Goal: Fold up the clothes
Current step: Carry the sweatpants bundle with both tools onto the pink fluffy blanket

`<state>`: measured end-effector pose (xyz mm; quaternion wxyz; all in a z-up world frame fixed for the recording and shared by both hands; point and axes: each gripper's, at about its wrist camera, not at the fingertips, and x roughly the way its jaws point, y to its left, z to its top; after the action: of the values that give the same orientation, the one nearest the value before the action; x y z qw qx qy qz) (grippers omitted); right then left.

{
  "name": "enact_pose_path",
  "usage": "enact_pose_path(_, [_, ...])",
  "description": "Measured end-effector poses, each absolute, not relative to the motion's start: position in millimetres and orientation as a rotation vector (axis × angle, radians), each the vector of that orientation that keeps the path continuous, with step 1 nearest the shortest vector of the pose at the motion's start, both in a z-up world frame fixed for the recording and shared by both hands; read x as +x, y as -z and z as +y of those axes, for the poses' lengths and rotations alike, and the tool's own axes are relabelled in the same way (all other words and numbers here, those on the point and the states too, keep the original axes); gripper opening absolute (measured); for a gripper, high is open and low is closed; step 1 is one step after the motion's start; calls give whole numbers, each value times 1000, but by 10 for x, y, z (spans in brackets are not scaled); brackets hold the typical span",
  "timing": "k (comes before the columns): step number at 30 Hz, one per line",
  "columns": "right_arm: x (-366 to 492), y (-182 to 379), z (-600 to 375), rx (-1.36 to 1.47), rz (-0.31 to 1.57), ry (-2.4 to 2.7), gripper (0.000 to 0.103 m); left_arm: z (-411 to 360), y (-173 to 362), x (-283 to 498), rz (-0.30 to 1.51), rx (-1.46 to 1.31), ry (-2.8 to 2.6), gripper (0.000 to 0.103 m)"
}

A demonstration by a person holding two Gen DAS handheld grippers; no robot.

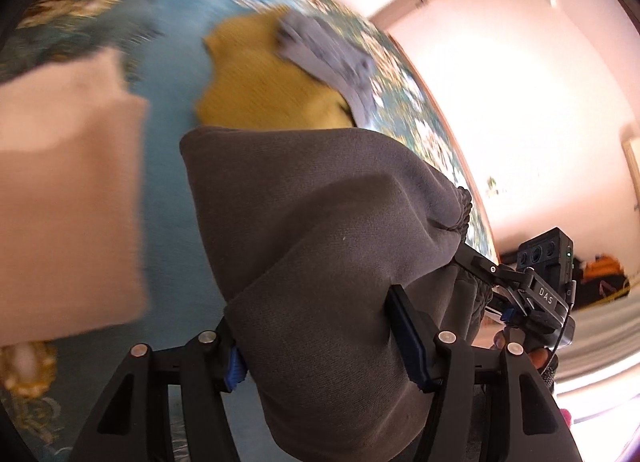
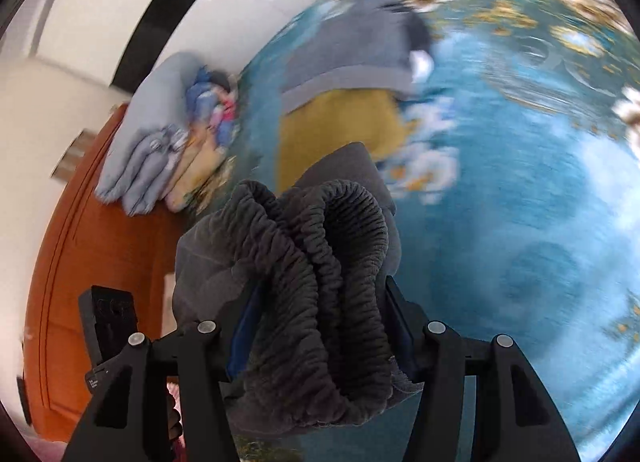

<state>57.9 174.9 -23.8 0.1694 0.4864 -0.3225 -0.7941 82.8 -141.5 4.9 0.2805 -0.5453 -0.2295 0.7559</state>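
Blue floral carpet [image 1: 168,110], mustard garment [image 1: 260,86], beige cloth [image 1: 68,202] on it

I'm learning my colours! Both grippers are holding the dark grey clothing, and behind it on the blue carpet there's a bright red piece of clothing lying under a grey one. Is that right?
Almost. That piece isn't red: it's mustard yellow, lying partly under the grey garment on the blue carpet, as the right wrist view shows. Both the left gripper and right gripper do hold the dark grey clothing.

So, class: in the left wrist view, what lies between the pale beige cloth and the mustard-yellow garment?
Only bare blue floral carpet separates the beige cloth from the mustard-yellow garment; nothing else lies in that stretch. The left wrist view shows it, though blurred.
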Motion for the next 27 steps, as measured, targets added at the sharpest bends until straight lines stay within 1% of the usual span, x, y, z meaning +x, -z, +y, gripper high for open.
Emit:
enact_pose_path(8, [128,-28,423,1312,-735,2045,59,-2815,-442,802,-756,-1379,-2252,64])
enact_pose_path(13, [-140,130,-416,1359,-721,1887,59,-3488,-530,739,-720,-1419,-2385,64])
enact_pose_path(19, [-380,332,-1016,1426,-757,1818,59,-3992,-291,387,-768,-1501,-2401,64])
enact_pose_path(22, [-440,423,-1221,1452,-759,1801,59,-4249,-159,395,-815,-1552,-2387,64])
enact_pose_path(25, [-418,498,-1328,1485,-716,1813,59,-4362,122,294,-893,-1624,-2354,66])
enact_pose_path(27, [-403,511,-1349,1497,-682,1827,59,-4379,227,289,-911,-1638,-2346,66])
